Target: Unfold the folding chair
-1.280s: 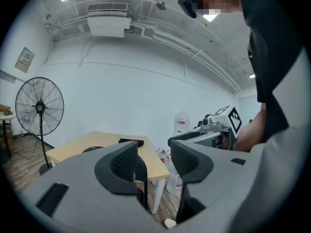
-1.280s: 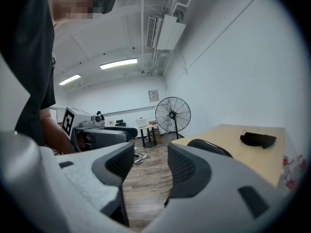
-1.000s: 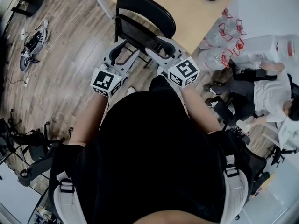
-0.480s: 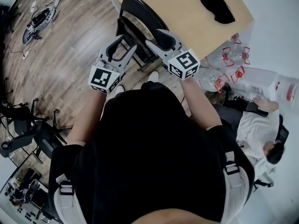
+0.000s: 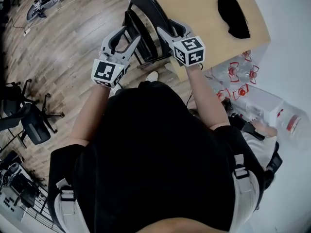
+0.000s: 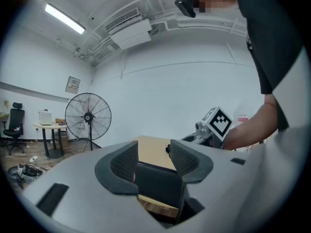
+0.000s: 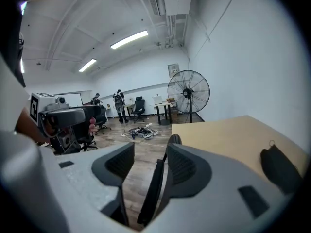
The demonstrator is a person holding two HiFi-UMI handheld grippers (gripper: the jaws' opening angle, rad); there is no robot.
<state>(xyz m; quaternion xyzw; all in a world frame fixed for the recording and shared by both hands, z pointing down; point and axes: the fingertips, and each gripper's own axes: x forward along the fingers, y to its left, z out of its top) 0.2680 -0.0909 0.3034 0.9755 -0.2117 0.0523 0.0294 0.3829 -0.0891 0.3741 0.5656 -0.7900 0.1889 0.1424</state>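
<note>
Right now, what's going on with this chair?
A person stands over a black folding chair beside a wooden table, a gripper in each hand. The left gripper is clamped on one of its black panels; the right gripper straddles its thin edge, jaws apart. The chair looks folded nearly flat, not yet opened out.

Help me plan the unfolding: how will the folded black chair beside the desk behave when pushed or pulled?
The chair looks stiff, with a hard, thin frame. Standing folded and narrow, it would probably tip sideways if pushed. Its feet may slide on the smooth wood floor.
</note>
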